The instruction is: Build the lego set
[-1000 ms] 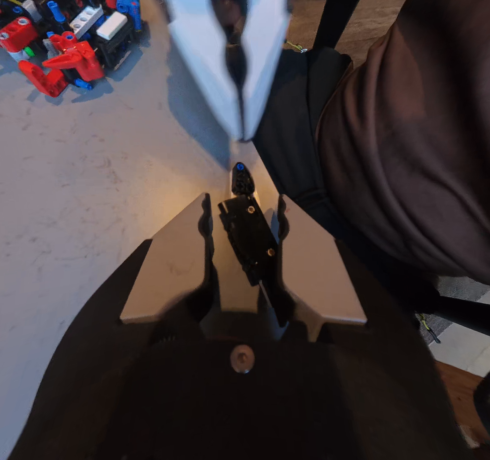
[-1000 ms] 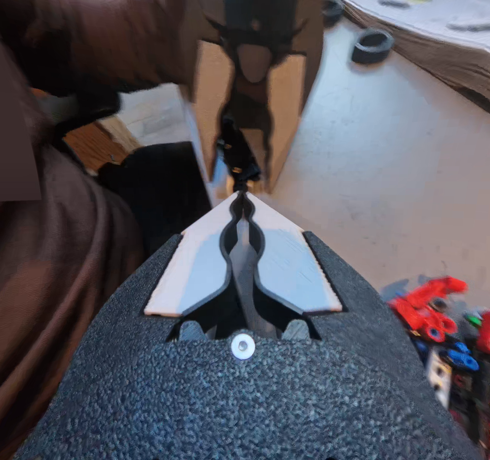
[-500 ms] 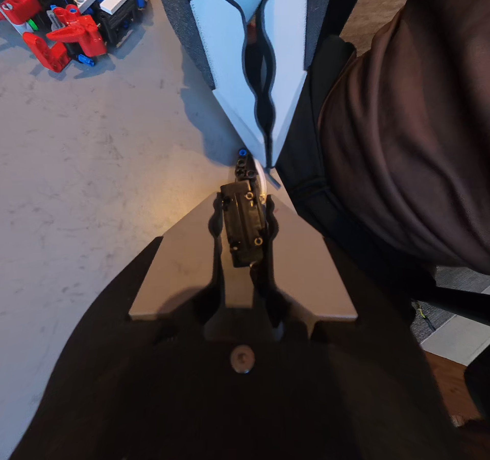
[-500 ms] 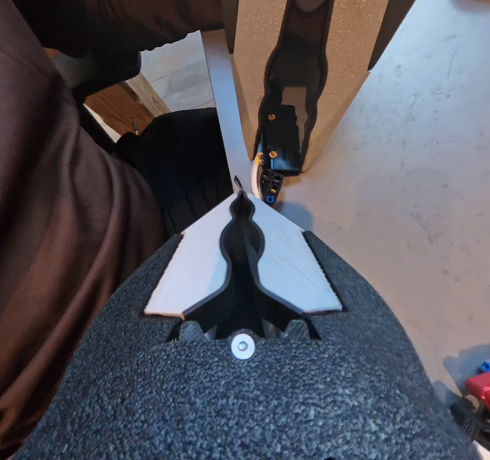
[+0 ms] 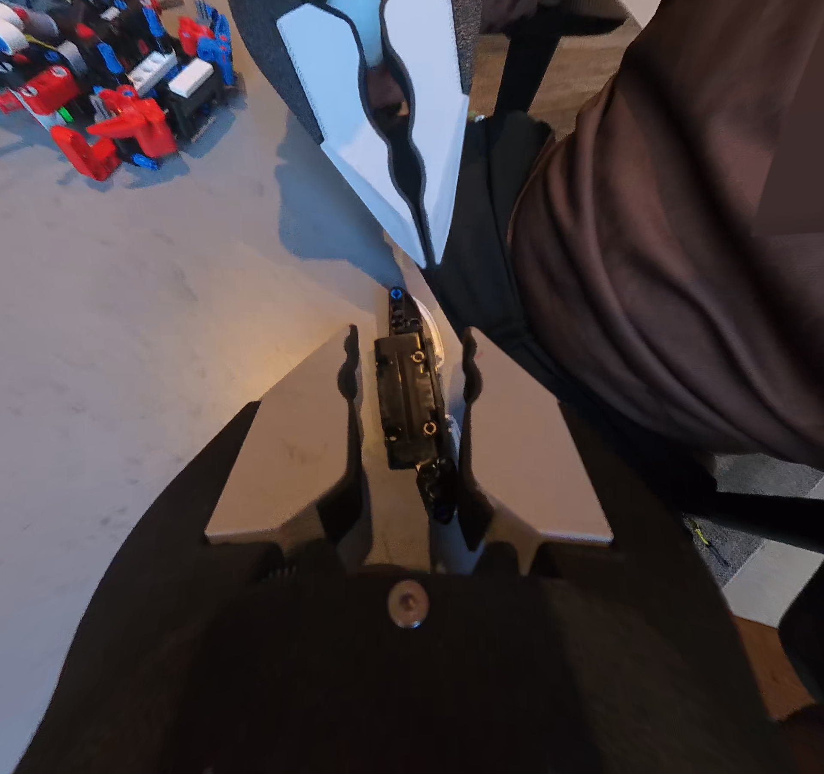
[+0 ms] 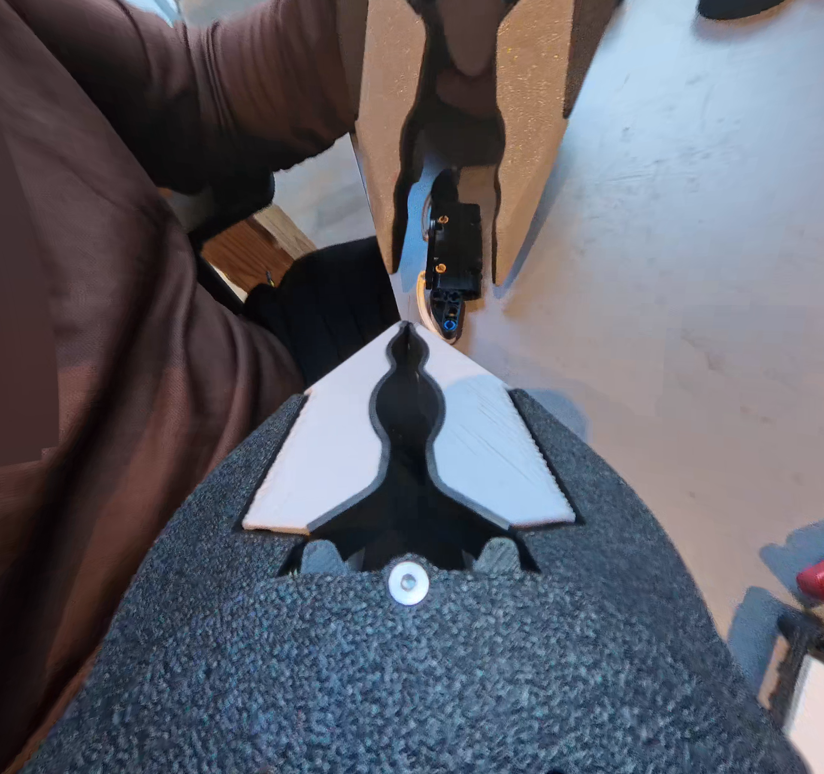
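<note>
Brick pile [image 5: 111, 79] sits well clear; left tool [image 5: 408, 342] gapes around black assembly [image 5: 408, 400], right tool [image 6: 408, 326] pinched closed.

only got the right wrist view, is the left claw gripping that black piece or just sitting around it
Observer: Just around it. In the left wrist view the left claw is open, and bare table shows between one finger and the black piece.
Operator: anything on its back end, i only see the front
Observer: Yes, a small black link juts from the rear, close to the other finger.
Operator: where are the rest of the parts
Observer: A pile of red, blue, white and black parts lies on the table beyond the left claw, off to its left.
</note>
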